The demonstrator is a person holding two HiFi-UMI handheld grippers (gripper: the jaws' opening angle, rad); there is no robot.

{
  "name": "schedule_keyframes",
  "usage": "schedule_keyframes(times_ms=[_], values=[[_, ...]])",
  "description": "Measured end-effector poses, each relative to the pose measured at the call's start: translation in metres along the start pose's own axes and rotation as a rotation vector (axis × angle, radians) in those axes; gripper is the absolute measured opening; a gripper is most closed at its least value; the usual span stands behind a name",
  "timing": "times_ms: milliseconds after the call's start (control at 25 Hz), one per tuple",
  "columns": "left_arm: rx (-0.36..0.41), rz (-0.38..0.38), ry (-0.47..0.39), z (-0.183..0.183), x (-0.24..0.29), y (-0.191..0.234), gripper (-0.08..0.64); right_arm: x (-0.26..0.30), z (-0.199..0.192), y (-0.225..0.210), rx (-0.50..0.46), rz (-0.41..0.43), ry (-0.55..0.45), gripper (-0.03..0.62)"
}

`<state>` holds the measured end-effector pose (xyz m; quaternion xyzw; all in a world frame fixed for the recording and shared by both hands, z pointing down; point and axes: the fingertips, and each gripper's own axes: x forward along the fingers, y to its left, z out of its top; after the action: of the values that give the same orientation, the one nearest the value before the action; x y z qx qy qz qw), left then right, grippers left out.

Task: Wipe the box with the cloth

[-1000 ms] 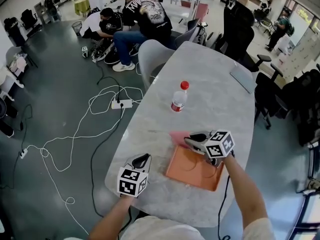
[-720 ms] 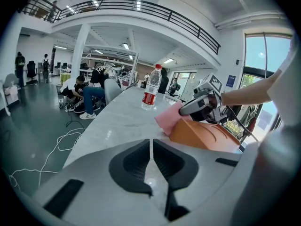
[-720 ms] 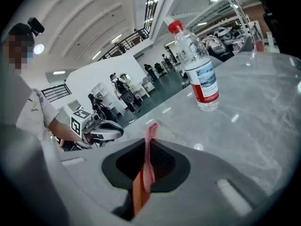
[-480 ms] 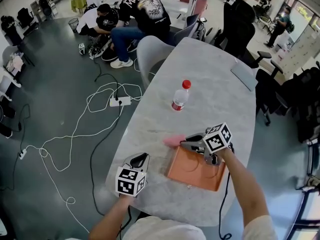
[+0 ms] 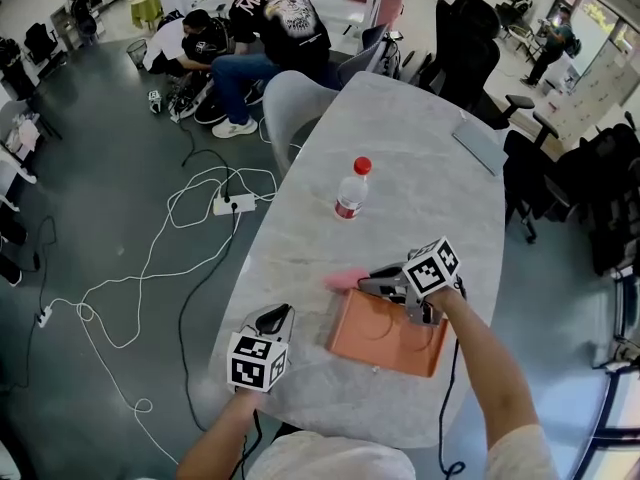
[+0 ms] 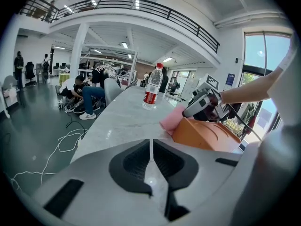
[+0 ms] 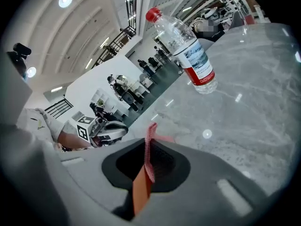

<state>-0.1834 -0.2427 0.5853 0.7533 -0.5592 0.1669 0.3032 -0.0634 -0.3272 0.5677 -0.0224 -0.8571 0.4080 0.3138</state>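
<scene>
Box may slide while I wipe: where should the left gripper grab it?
Probably the near left edge of the orange box, approached from the left with jaws opened: it lies flat, that edge faces the left gripper, and the right gripper holds the cloth at the far corner.

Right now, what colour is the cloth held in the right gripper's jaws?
The cloth is pink, clearest in the left gripper view.

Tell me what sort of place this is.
Probably an open-plan office or workshop: a long marble-look table with office chairs round it, a power strip lying on the grey floor, and a railed mezzanine overhead.
</scene>
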Motion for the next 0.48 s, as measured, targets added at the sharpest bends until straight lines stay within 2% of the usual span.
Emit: schedule_keyframes(times_ms=[480], values=[[0.004,0.029,-0.01,0.004,-0.004,-0.015,0.026,-0.019,-0.011,0.001,-0.011,0.01,-0.002,0.015]])
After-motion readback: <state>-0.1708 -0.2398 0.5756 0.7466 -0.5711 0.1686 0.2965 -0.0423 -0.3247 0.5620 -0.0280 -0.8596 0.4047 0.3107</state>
